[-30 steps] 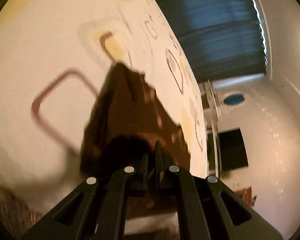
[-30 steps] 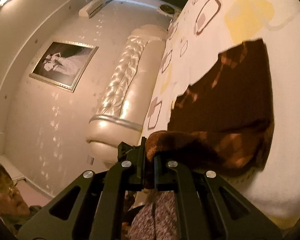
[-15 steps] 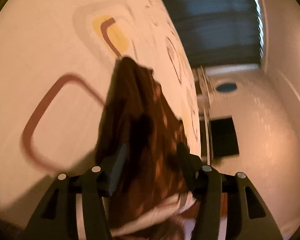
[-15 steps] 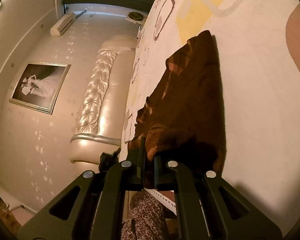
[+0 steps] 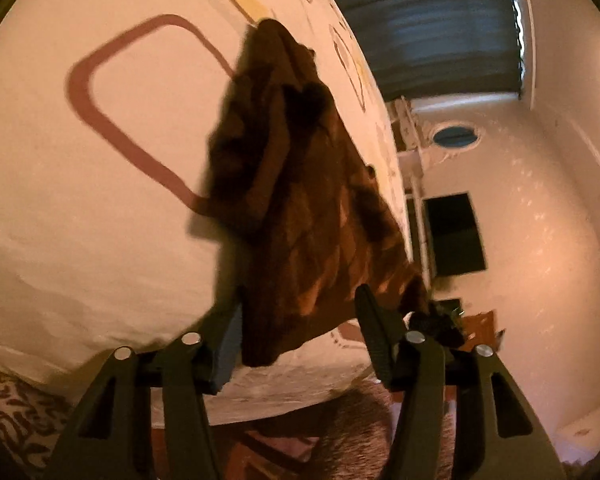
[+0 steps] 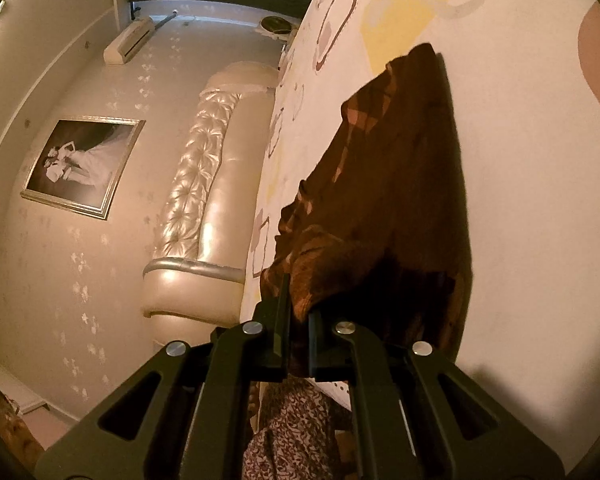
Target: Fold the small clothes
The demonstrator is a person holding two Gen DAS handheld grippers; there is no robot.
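Note:
A brown checked garment [image 5: 300,184] lies on the cream patterned bed sheet [image 5: 100,240], bunched along its left side. My left gripper [image 5: 300,304] hangs at the garment's near edge with its jaws apart and closing. The cloth's hem sits between the fingers, and the pads are not pressing it. In the right wrist view the same garment [image 6: 392,200] stretches away over the sheet [image 6: 540,200]. My right gripper [image 6: 298,312] is shut on its near corner, the cloth bulging out above the fingers.
A padded pearl headboard [image 6: 204,184] ends the bed at the left, below a framed picture [image 6: 82,164] and an air conditioner [image 6: 128,42]. A dark curtain [image 5: 420,20] and a dark screen [image 5: 454,232] are beyond the bed. Patterned fabric [image 6: 288,432] hangs under the right gripper.
The left gripper let go of the garment, opened and dropped back to its near edge. The right gripper sank with its corner still held, and the garment now lies flatter on the sheet.

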